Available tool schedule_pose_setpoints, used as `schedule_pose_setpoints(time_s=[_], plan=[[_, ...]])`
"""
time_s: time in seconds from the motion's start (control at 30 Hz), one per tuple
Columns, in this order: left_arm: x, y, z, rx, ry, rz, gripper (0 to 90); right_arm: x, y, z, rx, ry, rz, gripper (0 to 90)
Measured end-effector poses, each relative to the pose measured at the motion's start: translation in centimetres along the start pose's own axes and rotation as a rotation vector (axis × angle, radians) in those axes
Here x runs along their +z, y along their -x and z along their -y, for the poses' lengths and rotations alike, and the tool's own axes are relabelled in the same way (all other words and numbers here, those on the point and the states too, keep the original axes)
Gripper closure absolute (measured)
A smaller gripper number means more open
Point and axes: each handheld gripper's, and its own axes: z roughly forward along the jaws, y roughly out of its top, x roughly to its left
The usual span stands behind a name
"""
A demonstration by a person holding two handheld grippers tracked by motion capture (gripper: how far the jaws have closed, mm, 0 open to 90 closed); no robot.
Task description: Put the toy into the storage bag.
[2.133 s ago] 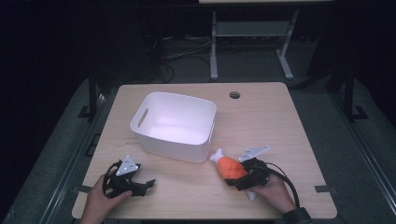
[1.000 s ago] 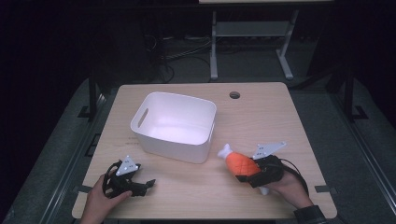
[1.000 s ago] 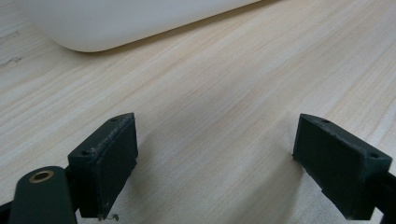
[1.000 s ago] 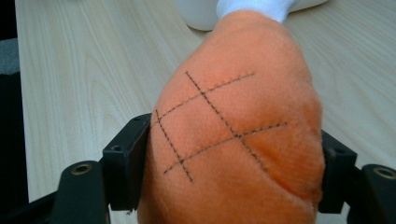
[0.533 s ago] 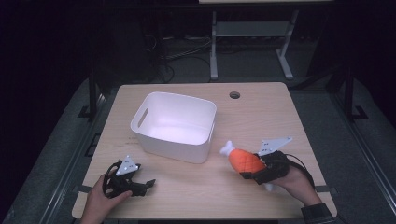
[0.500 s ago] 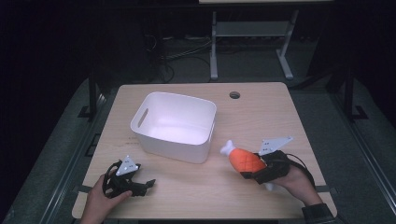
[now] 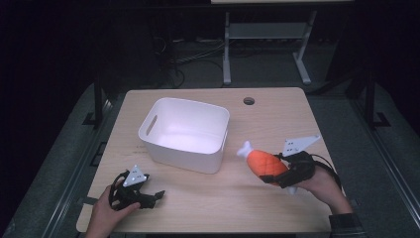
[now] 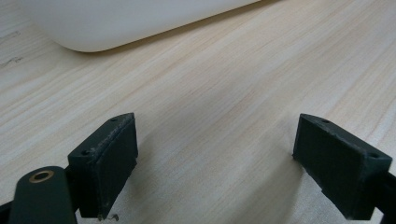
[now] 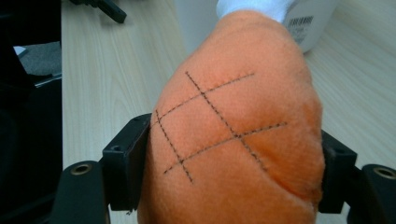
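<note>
An orange plush toy [image 7: 264, 164] with a white tip and stitched crosshatch lines is held above the table's right side by my right gripper [image 7: 285, 174], whose jaws squeeze its body [image 9: 233, 140]. The toy's white end points toward the white plastic bin [image 7: 184, 134] at the table's middle. At the front left corner my left gripper [image 7: 151, 196] rests low on the wood, open, with bare tabletop between its pads [image 8: 109, 163]. The bin's rounded wall [image 8: 116, 23] lies just ahead of it.
The wooden table [image 7: 277, 119] has a round cable hole [image 7: 248, 101] at its back edge. A metal stand [image 7: 267, 44] and cables sit on the dark floor behind. Bare wood lies right of the bin and along the front.
My right gripper has carried the orange toy to the right and slightly up, away from the bin's corner. The left gripper has stayed put.
</note>
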Motion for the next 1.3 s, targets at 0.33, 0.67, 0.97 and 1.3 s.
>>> schedule_pose_setpoints(time_s=[0.33,0.67,0.97,1.3], plan=[[0.0,0.0,0.0,-0.001,0.000,0.000,13.0,-1.1,0.2,-1.5,-0.031,0.034,-0.014,27.5],[0.0,0.0,0.0,-0.001,0.000,0.000,13.0,-2.1,0.4,-3.2,-0.067,0.058,-0.045,27.5],[0.0,0.0,0.0,0.001,0.000,0.000,13.0,-2.6,0.9,-4.5,-0.080,0.090,-0.059,27.5],[0.0,0.0,0.0,0.001,0.000,0.000,13.0,-2.9,1.7,-6.4,-0.100,0.098,-0.084,27.5]])
